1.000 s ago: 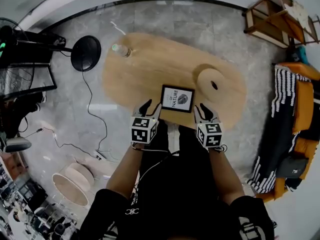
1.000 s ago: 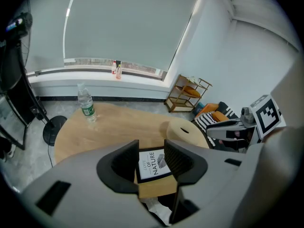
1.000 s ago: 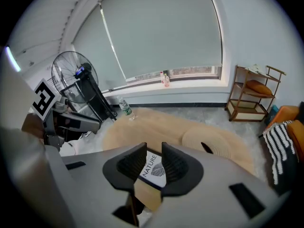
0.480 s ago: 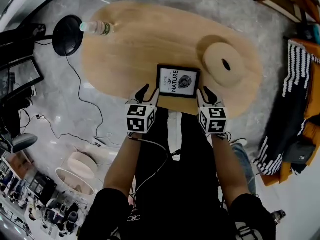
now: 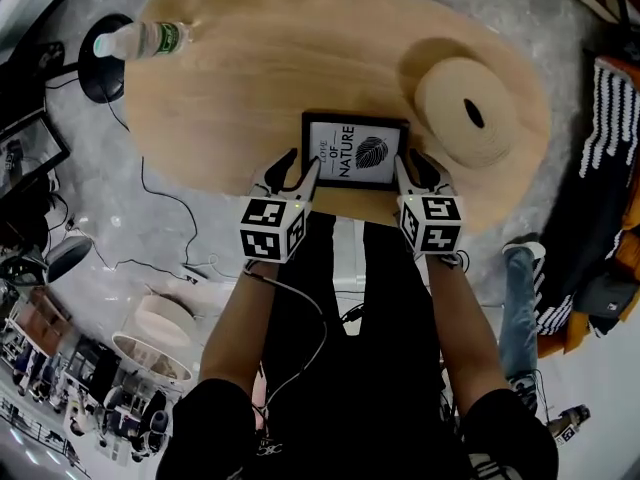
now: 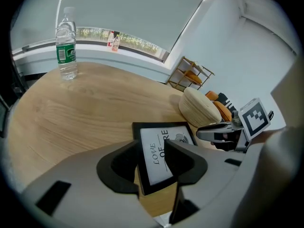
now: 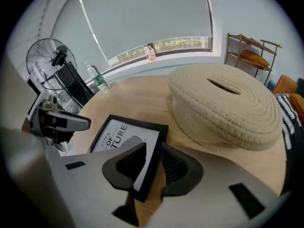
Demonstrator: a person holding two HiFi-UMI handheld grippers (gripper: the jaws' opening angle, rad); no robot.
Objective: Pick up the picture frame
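A black picture frame (image 5: 355, 150) with a white leaf print lies flat near the front edge of the oval wooden table (image 5: 250, 88). My left gripper (image 5: 298, 168) is open at the frame's left side. In the left gripper view the frame's (image 6: 164, 148) near left corner sits between the jaws of that gripper (image 6: 151, 163). My right gripper (image 5: 412, 166) is open at the frame's right side. The right gripper view shows the frame's (image 7: 126, 137) right edge running into the gap of that gripper (image 7: 153, 165). Neither pair of jaws has closed on it.
A round woven cushion with a slot (image 5: 472, 111) (image 7: 223, 106) rests on the table just right of the frame. A water bottle (image 5: 140, 40) (image 6: 65, 51) stands at the table's far left. A fan (image 7: 52, 63), cables and a wooden shelf (image 7: 249, 46) surround the table.
Both grippers have moved forward over the table's front edge until their open jaws straddle the frame's left and right sides. The frame has not moved.
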